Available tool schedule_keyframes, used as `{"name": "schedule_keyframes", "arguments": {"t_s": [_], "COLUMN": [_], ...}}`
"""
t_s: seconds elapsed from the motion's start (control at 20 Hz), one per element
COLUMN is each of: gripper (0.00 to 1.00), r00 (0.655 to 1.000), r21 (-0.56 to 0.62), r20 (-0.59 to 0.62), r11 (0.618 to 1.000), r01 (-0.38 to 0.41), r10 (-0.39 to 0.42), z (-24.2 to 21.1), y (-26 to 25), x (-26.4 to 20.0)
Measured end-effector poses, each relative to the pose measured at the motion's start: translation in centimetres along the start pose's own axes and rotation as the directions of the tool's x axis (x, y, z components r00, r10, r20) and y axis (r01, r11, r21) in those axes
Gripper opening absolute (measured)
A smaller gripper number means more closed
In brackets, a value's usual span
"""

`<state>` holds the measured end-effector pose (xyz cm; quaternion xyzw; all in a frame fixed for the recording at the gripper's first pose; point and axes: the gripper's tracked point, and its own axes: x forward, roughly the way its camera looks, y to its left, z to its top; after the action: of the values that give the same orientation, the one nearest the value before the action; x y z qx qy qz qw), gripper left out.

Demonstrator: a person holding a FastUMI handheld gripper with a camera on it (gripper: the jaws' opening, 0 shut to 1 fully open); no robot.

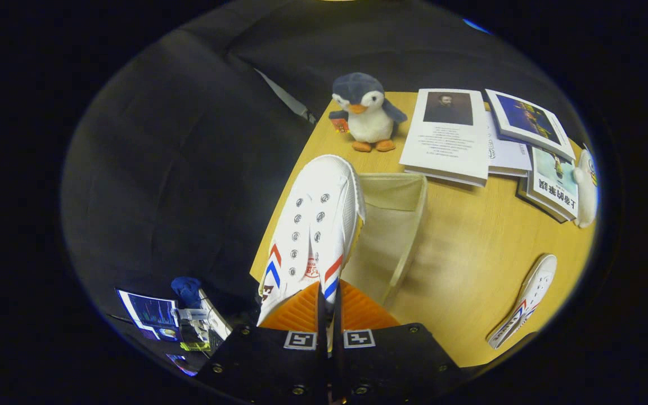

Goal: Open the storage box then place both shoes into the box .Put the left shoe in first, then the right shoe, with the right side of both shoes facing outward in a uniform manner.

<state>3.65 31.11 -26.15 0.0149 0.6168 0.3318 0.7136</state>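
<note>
My gripper (329,301) is shut on a white shoe (313,225) with red and blue chevron stripes, both fingers pressing on its heel collar. The shoe hangs toe-forward, lifted above the left rim of the open beige fabric storage box (408,225), which stands on the wooden table (470,253) just ahead of the fingers. The box's inside looks bare. A second white shoe (526,306) of the same kind lies on the table far to the right of the fingers.
A stuffed penguin (366,112) stands beyond the box. Several books and booklets (453,135) lie at the back right, with a white soft toy (585,185) beside them. The table's left edge runs under the held shoe; a monitor and desk clutter (158,312) sit below, left.
</note>
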Motion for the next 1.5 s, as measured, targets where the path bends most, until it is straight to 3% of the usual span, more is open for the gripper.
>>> {"name": "schedule_keyframes", "arguments": {"t_s": [0.45,0.55,0.75,1.5], "gripper": [0.03,0.07,0.99,0.97], "r00": [0.993,0.995,0.997,0.987], "r21": [-0.028,-0.043,-0.103,-0.035], "r20": [-0.068,-0.066,-0.008,0.154], "r11": [0.995,0.997,0.992,0.997], "r01": [0.091,0.069,0.071,0.062], "r10": [-0.093,-0.072,-0.072,-0.056], "z": [0.6,0.7,1.8,1.5], "y": [0.6,1.3,1.5,-2.8], "x": [5.2,5.4,4.3,-6.4]}}
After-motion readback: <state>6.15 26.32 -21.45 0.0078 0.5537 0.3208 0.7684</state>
